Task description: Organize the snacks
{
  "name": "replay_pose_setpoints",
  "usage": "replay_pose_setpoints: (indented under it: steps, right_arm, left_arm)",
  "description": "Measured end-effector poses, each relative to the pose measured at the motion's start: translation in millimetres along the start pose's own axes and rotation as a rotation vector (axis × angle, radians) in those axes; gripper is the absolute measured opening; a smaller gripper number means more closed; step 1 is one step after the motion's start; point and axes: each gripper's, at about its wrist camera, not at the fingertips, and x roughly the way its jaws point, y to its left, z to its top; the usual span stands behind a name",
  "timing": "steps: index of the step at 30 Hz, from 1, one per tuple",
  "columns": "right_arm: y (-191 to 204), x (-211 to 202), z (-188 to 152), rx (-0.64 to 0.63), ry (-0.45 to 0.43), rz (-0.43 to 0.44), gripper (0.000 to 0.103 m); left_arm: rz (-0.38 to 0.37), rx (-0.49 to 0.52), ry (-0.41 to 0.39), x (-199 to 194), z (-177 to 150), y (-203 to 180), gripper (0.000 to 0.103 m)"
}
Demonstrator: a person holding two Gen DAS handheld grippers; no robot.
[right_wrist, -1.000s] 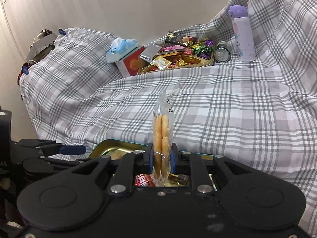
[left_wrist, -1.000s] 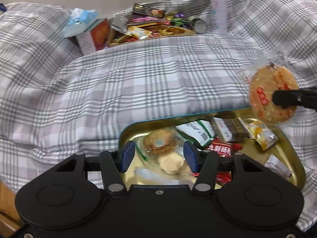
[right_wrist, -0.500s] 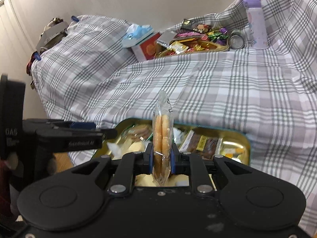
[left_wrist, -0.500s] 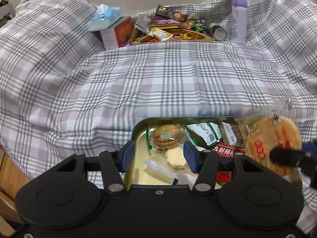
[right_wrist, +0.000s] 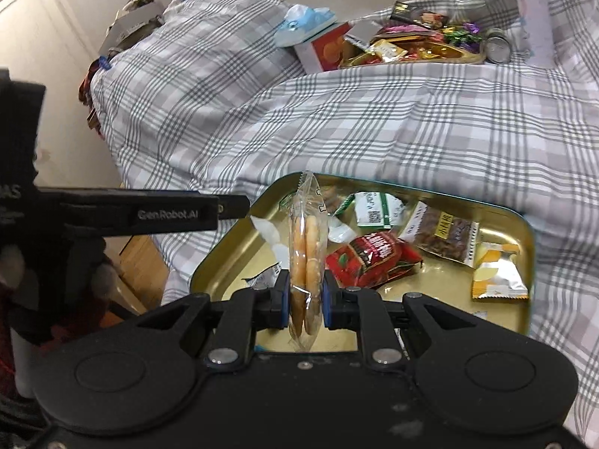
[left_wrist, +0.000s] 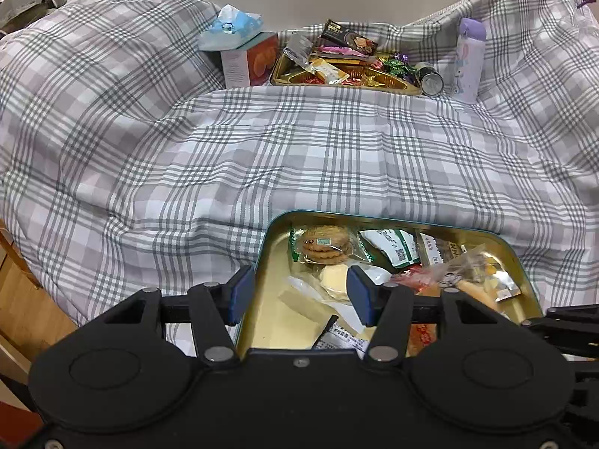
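the right gripper (right_wrist: 306,305) is clenched on a clear packet of two round crackers (right_wrist: 306,250), held on edge above the near end of the gold tray (right_wrist: 522,224). the left gripper (left_wrist: 295,297) stands released, nothing between its pads, over the tray's near left corner. the tray rests on the checked bedcover (left_wrist: 224,157) and holds several wrapped snacks, among them a red packet (right_wrist: 370,258). a second tray of sweets (left_wrist: 348,71) sits at the far side.

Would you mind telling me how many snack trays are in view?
2: the near tray sits under the grippers at the bed's front edge; the far tray sits at the back, between a box and a can.
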Motion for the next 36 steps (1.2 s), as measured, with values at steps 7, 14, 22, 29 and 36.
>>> replay_pose_setpoints:
  steps: [7, 14, 22, 29, 36]
  right_arm:
    - [5, 6, -5, -0.063, -0.001, -0.09, 0.025]
    - [16, -14, -15, -0.206, -0.118, -0.318, 0.031]
    - [35, -49, -20, -0.196, -0.227, -0.455, 0.054]
    - [32, -73, -17, -0.042, -0.242, -0.464, 0.063]
    - [34, -80, -25, 0.012, -0.24, -0.524, 0.074]
  left_arm:
    - [-0.002, -0.005, -0.029, -8, -6, -1, 0.059]
    - [-0.015, -0.012, -0.046, -15, -12, -6, 0.059]
    - [-0.014, -0.004, -0.047, -24, -19, -12, 0.059]
    - [-0.021, -0.003, -0.042, -28, -24, -14, 0.059]
    - [-0.012, 0.005, -0.051, -34, -28, -18, 0.059]
